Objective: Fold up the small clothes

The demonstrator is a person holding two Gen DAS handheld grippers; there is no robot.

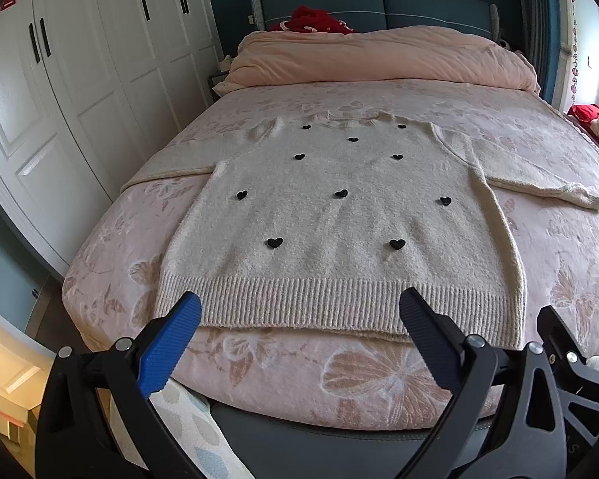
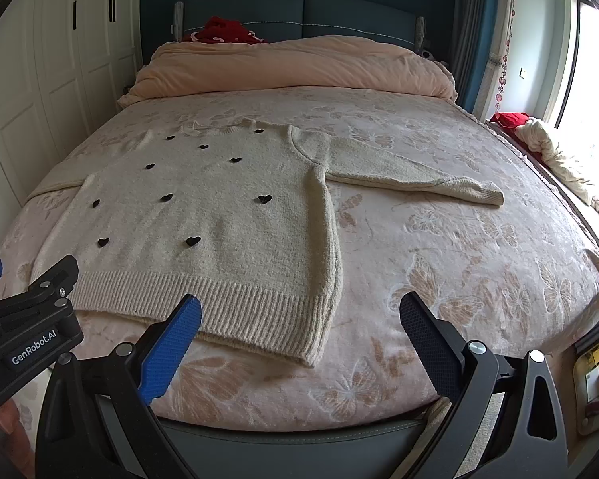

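A cream knitted sweater [image 1: 339, 215] with small black hearts lies flat, front up, on the bed, hem toward me and both sleeves spread out sideways. It also shows in the right wrist view [image 2: 219, 207], left of centre. My left gripper [image 1: 299, 311] is open and empty, held just short of the ribbed hem [image 1: 319, 303]. My right gripper [image 2: 299, 315] is open and empty above the bedspread beside the sweater's lower right corner [image 2: 311, 351]. The left gripper also shows at the left edge of the right wrist view [image 2: 28, 311].
The bed [image 2: 459, 239] has a pink butterfly-patterned cover. A rolled peach duvet [image 1: 379, 56] lies across the head end with red cloth [image 1: 315, 20] behind it. White wardrobe doors [image 1: 60, 99] stand to the left. A window and bundled cloth [image 2: 555, 151] are at the right.
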